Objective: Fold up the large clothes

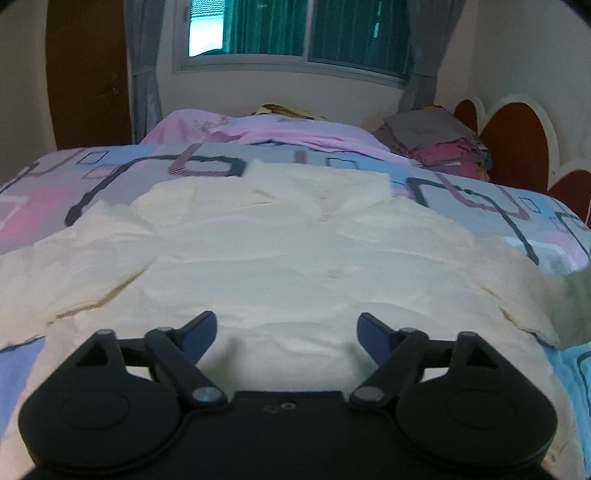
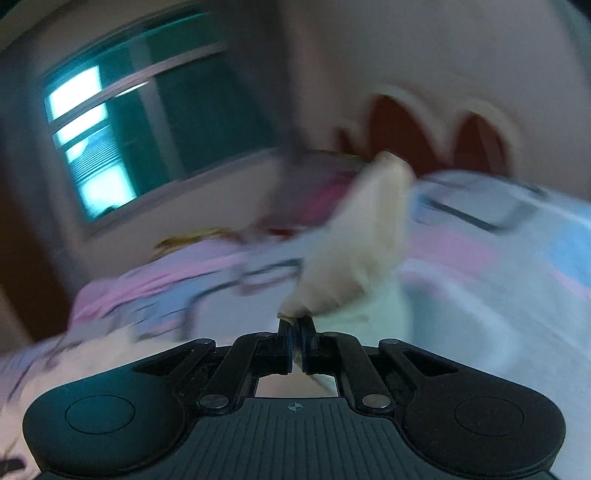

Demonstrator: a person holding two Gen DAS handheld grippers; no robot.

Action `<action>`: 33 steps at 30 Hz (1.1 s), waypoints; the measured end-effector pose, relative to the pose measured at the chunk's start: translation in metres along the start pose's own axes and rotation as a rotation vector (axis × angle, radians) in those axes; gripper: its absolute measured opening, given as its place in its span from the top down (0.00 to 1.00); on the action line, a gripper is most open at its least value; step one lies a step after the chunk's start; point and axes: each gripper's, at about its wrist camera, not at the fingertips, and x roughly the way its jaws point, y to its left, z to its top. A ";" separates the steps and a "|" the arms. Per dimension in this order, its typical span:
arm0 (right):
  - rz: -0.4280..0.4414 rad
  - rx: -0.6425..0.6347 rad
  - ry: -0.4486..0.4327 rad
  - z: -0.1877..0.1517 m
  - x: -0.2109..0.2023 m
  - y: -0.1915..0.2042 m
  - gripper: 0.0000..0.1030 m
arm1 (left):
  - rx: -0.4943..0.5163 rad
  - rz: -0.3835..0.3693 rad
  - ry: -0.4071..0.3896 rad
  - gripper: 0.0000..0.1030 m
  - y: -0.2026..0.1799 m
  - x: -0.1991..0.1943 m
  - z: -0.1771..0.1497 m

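**Cream garment flat on bed; right hand-held gripper clamped on a fold of it**

- Left wrist view: the cream garment (image 1: 288, 251) is seen spread flat across the patterned bedspread (image 1: 480, 199), collar end toward the window (image 1: 291, 29). Shallow wrinkles are visible over the body; a folded-in flap is seen at the left side.
- The left hand-held gripper (image 1: 287, 328) is held low over the near edge of the garment. Its blue fingertips (image 1: 201, 330) are spread wide apart, and nothing is held between them. Actual contact with the fabric cannot be determined.
- Right wrist view is heavily motion-blurred. The right hand-held gripper (image 2: 295, 326) is seen with its jaws closed together, and a strip of the cream garment (image 2: 365, 243) is pinched at the tips. The fabric rises up and away from the tips, lifted off the bedspread (image 2: 498, 258).
- Which part of the garment is pinched cannot be determined because of the blur.
- A blurred cream-green patch at the right edge of the left view is noted; it cannot be identified.
- Background: a pink blanket (image 1: 258, 129) is bunched at the far side of the bed, a stack of folded fabric (image 1: 436, 144) sits near the dark red scalloped headboard (image 1: 517, 147), and grey curtains (image 1: 144, 74) flank the window.
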 end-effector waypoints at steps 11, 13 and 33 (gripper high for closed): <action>0.311 -0.293 0.225 -0.089 0.046 0.208 0.96 | -0.121 -0.022 0.001 0.25 0.098 -0.012 -0.003; 0.350 -0.337 0.268 -0.110 0.049 0.233 0.96 | -0.143 -0.031 0.015 0.25 0.111 -0.013 -0.006; 0.190 -0.343 0.327 -0.109 0.036 0.161 0.52 | -0.181 -0.241 0.126 0.29 0.096 0.057 0.008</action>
